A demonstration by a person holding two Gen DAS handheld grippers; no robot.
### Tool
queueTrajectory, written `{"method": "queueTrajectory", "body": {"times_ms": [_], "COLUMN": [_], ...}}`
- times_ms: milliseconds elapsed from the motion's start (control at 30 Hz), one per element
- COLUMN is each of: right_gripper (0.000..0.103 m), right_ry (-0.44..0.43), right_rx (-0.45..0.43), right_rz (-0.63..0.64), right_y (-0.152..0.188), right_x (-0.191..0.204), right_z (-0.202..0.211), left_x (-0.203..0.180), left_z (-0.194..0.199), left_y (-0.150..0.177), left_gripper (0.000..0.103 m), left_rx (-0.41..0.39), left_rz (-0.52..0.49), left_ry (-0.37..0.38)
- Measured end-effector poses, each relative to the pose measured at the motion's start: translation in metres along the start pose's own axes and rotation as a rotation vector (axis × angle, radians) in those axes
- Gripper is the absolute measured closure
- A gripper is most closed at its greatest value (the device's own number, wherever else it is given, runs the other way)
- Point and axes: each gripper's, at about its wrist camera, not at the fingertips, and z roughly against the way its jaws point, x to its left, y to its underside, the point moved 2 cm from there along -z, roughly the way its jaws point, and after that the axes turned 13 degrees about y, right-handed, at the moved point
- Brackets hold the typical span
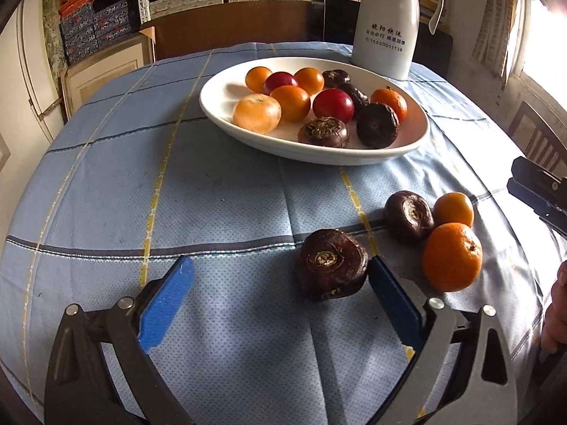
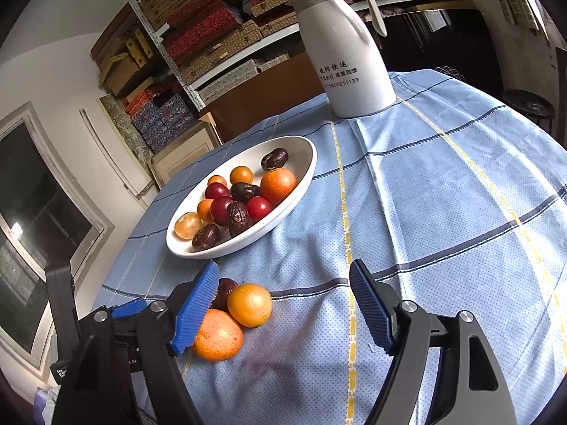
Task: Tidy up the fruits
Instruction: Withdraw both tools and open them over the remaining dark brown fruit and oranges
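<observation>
My left gripper (image 1: 280,265) hangs low over the blue checked tablecloth, jaws wide apart. A dark water chestnut (image 1: 331,269) lies between them, close against the right pad (image 1: 393,304); the left pad is well clear of it. Beyond it sit another water chestnut (image 1: 409,216), a small orange (image 1: 453,209) and a mandarin (image 1: 452,262). My right gripper (image 2: 285,267) is open above the cloth. The small orange (image 2: 250,304) lies just inside its left pad (image 2: 196,308), which partly hides the mandarin (image 2: 218,334) and a dark fruit (image 2: 226,292). A white bowl (image 1: 219,106) (image 2: 301,184) holds several oranges, red fruits and water chestnuts.
A tall white thermos jug (image 1: 384,32) (image 2: 347,60) stands behind the bowl at the table's far side. A person's hand (image 1: 556,304) shows at the right edge of the left wrist view. Shelves of boxes line the wall, and a wooden chair (image 1: 538,134) stands at the right.
</observation>
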Motion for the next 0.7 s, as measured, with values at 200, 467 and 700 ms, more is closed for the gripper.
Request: {"method": "queueTrajectory", "body": {"times_ms": [200, 467, 700], "right_gripper": [0.026, 0.033, 0.046], "right_ry": [-0.056, -0.161, -0.156], "right_rx": [0.065, 0.155, 0.198], "right_rz": [0.012, -0.022, 0.028], "right_y": [0.004, 0.005, 0.007], "right_x": [0.007, 0.012, 0.024], "right_z": [-0.007, -0.019, -0.026], "left_x": [-0.008, -0.004, -0.004], "left_z": [-0.007, -0.013, -0.013], "left_y": [0.001, 0.002, 0.002], "left_gripper": [0.013, 0.004, 0.004], "left_rx": [0.034, 0.071, 0.069], "left_rz": [-0.034, -0.015, -0.016], "left_ry": [-0.009, -0.014, -0.015]}}
